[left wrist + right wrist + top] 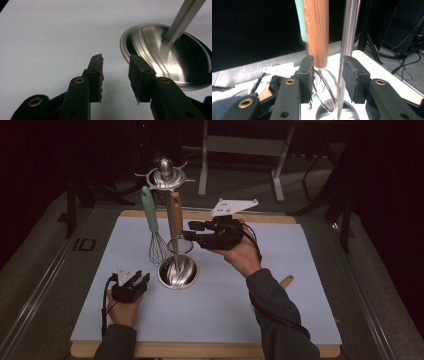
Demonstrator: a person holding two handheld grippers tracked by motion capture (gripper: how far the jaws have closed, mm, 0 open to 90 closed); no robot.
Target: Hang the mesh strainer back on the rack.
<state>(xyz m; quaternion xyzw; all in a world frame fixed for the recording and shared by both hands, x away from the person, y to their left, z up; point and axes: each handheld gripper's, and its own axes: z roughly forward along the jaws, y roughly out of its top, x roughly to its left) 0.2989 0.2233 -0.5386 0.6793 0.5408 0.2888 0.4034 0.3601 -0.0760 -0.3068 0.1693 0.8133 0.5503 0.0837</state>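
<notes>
A steel utensil stand (178, 272) with a round dished base and an upright pole stands on the white mat. From its top ring (165, 175) hang a whisk with a teal handle (149, 210) and a utensil with a wooden handle (175, 212). My right gripper (190, 231) is held level at that utensil. In the right gripper view the jaws (328, 65) are open, with the wooden handle's (316, 30) lower end and its wire loop (327, 87) between them and the pole (348, 37) by the right jaw. My left gripper (139, 277) rests on the mat left of the base (170, 62), open (115, 65) and empty.
The white mat (300, 270) lies on a wooden board. A wooden-tipped item (286, 281) shows behind the right forearm. A metal frame (240, 150) stands on the floor beyond the table. The left hand (265, 92) appears beyond the right gripper's left jaw.
</notes>
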